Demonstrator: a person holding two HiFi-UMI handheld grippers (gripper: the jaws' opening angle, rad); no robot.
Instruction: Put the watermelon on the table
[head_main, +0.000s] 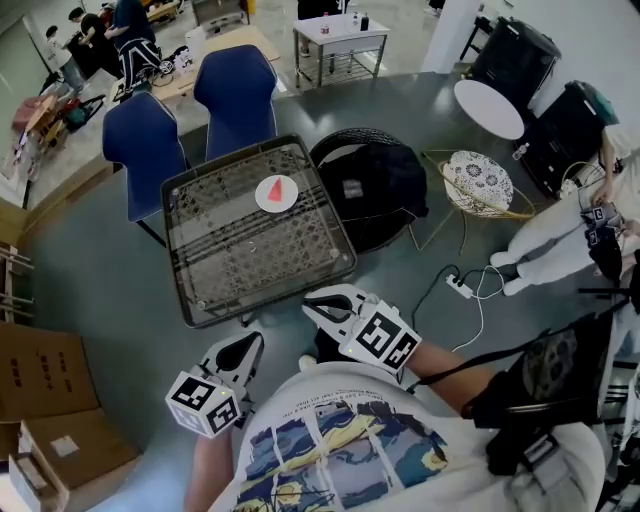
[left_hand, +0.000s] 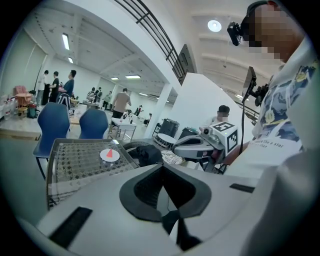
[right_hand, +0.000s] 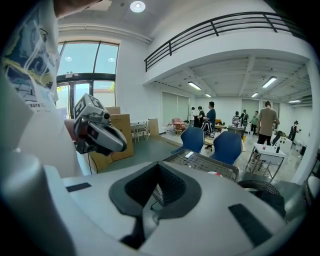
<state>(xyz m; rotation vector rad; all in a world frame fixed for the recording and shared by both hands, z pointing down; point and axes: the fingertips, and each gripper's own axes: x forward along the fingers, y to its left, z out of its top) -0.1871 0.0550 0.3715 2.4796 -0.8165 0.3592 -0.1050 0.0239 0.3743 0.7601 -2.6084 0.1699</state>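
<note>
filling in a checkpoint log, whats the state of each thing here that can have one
left gripper: shut, empty, short of the table
right gripper: shut, empty, short of the table
watermelon: a slice lying on the plate, untouched
plate: flat on the table, holding the watermelon
table: upright, bearing the plate
</note>
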